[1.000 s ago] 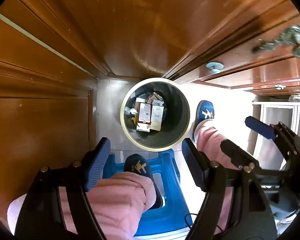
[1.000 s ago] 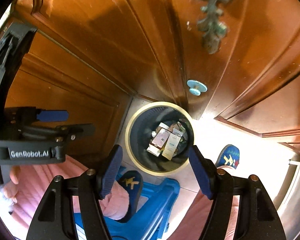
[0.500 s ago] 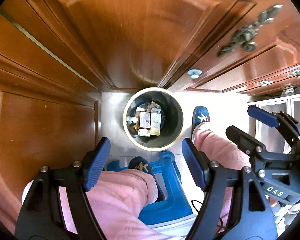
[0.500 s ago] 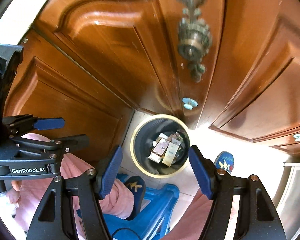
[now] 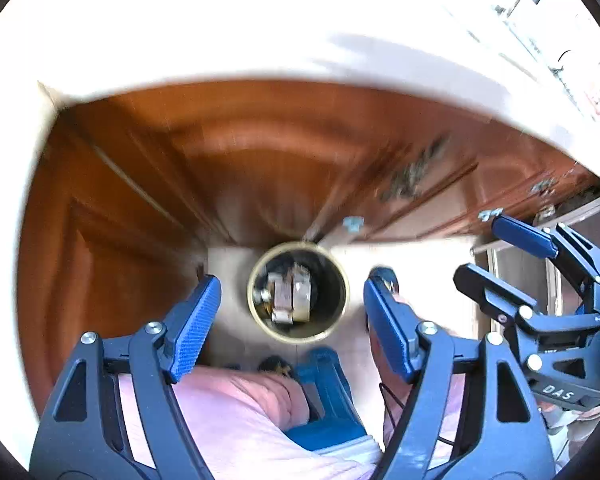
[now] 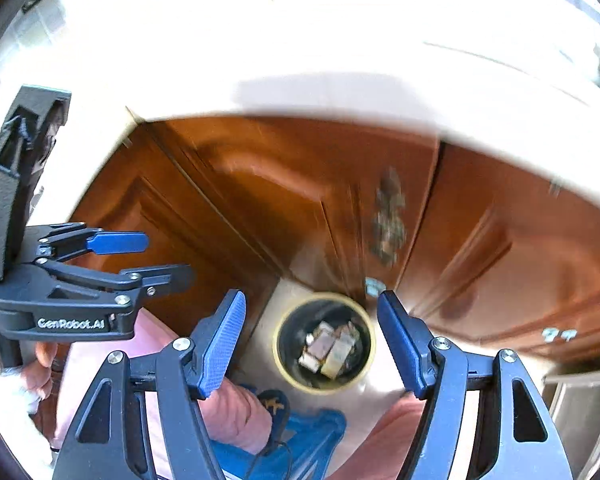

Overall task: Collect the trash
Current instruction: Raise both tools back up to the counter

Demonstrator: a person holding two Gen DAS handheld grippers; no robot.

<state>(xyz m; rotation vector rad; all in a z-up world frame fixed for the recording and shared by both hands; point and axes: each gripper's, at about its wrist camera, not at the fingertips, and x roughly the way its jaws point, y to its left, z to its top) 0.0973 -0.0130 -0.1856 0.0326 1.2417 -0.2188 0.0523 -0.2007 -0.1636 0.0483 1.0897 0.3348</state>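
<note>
the trash bin (image 5: 298, 292) stands on the pale floor at the foot of the wooden cabinet doors (image 5: 228, 160); it holds several small cartons (image 5: 288, 294). left gripper (image 5: 292, 320): jaws wide, nothing between the pads, positioned high above the bin. right gripper (image 6: 312, 340): jaws wide, nothing held, also high above the bin. a blue stool (image 6: 300, 440) sits just beside the bin, with pink-clad legs (image 5: 236, 408) and a slipper (image 6: 274, 406) on it. both views are motion-blurred.
</note>
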